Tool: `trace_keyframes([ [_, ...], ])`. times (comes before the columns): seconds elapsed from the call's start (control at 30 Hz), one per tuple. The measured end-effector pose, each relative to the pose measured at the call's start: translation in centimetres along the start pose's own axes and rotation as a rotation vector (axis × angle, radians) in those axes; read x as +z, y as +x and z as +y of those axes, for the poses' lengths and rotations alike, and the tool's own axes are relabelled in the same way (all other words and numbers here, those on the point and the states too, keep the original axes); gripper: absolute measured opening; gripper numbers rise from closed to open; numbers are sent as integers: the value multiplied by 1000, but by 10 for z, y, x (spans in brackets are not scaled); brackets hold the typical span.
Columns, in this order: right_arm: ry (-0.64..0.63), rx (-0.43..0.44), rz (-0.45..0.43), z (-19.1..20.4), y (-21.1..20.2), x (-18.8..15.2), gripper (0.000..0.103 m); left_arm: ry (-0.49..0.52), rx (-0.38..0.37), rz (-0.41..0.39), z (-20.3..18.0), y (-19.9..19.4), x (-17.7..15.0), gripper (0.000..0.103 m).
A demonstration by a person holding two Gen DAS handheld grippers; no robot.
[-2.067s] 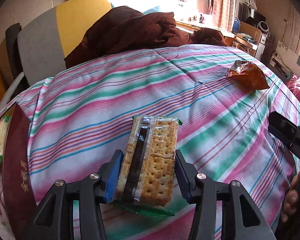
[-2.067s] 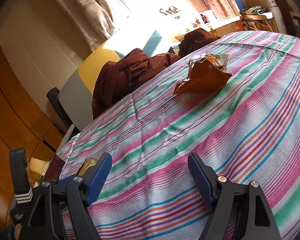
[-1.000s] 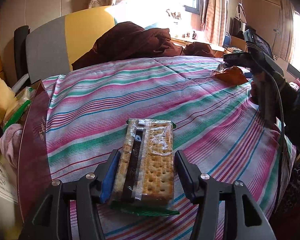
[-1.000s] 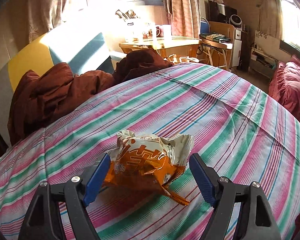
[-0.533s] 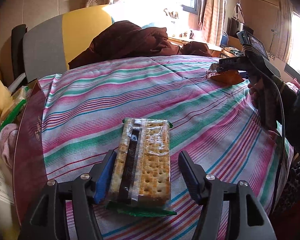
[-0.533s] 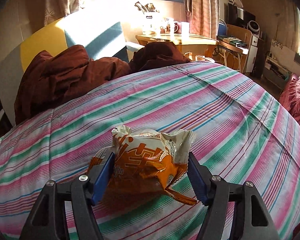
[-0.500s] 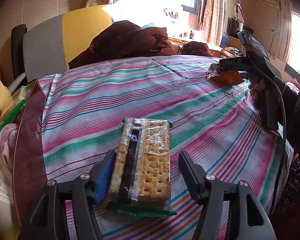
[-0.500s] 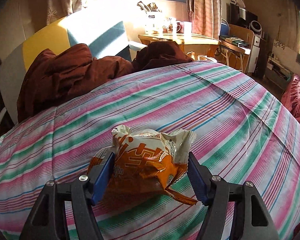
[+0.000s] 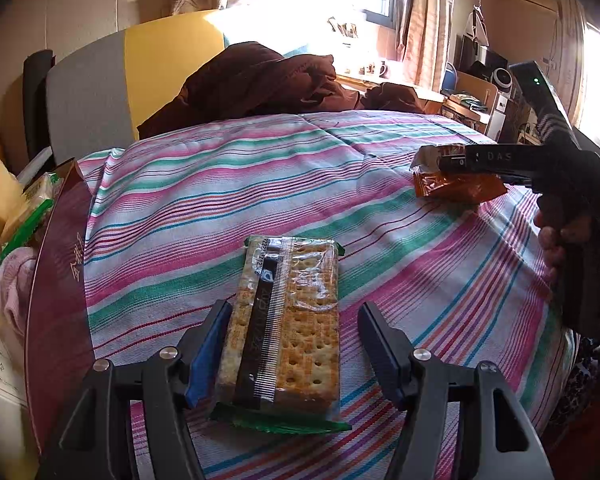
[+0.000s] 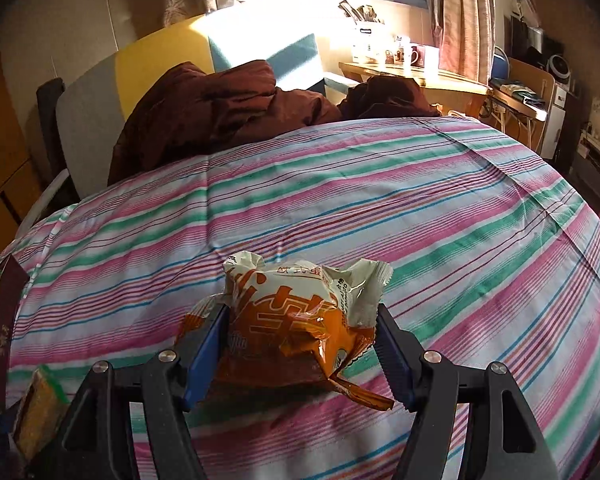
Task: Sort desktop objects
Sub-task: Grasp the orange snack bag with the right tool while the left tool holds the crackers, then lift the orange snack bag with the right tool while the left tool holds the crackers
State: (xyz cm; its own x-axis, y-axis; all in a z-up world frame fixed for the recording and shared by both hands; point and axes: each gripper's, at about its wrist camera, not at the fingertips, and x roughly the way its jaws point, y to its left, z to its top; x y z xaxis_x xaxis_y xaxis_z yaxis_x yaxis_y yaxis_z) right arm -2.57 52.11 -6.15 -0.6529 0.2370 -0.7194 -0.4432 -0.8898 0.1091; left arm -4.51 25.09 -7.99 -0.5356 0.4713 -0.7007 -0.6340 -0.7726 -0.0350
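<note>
Left wrist view, nearest: the left gripper [image 9: 294,350] has its jaws spread wide around the near end of a cracker packet [image 9: 286,320], the blue left pad just beside the packet's edge and the right pad standing clear of it with striped cloth showing between. The packet lies flat on the striped tablecloth [image 9: 220,184], long axis running straight away from the camera, its green crimped end nearest and its far end pointing toward the window; a dark band runs lengthwise down the wrapper. Only this view shows the packet whole; in the right wrist view just a yellow-green corner of it [image 10: 40,408] peeks in at lower left. Right wrist view, nearest: the right gripper [image 10: 300,344] is clamped on an orange snack bag [image 10: 296,328], both pads pressing into the crumpled wrapper, which bulges up between them. The bag's pale crimped top points away from the camera and its orange tail hangs toward the lower right. Whether the bag rests on the cloth or is lifted clear cannot be told from here; the left wrist view shows the bag [image 9: 456,184] side-on at the right of the table, under the black gripper body, with a hand [image 9: 560,240] around the handle. Farther left in the left view, a dark red box [image 9: 60,280] sits at the table's edge. Beyond the table, a brown blanket [image 10: 220,108] heaps over a yellow and grey sofa [image 9: 100,80].
</note>
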Motion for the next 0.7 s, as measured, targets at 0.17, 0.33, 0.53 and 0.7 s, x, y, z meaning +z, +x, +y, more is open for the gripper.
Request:
trace_keyframes([
  [0.17, -42, 49, -5, 22, -24, -29, 71, -2, 0, -1, 0, 0, 0, 66],
  [0.33, -80, 58, -45, 41, -43, -56, 71, -4, -2, -1, 0, 0, 0, 66],
  [0.53, -111, 49, -76, 54, -44, -70, 75, -9, -8, 0, 1, 0, 0, 66],
  [0.7, -100, 110, -45, 53, -35, -75, 73, 1, -40, 10, 0, 1, 1, 76],
])
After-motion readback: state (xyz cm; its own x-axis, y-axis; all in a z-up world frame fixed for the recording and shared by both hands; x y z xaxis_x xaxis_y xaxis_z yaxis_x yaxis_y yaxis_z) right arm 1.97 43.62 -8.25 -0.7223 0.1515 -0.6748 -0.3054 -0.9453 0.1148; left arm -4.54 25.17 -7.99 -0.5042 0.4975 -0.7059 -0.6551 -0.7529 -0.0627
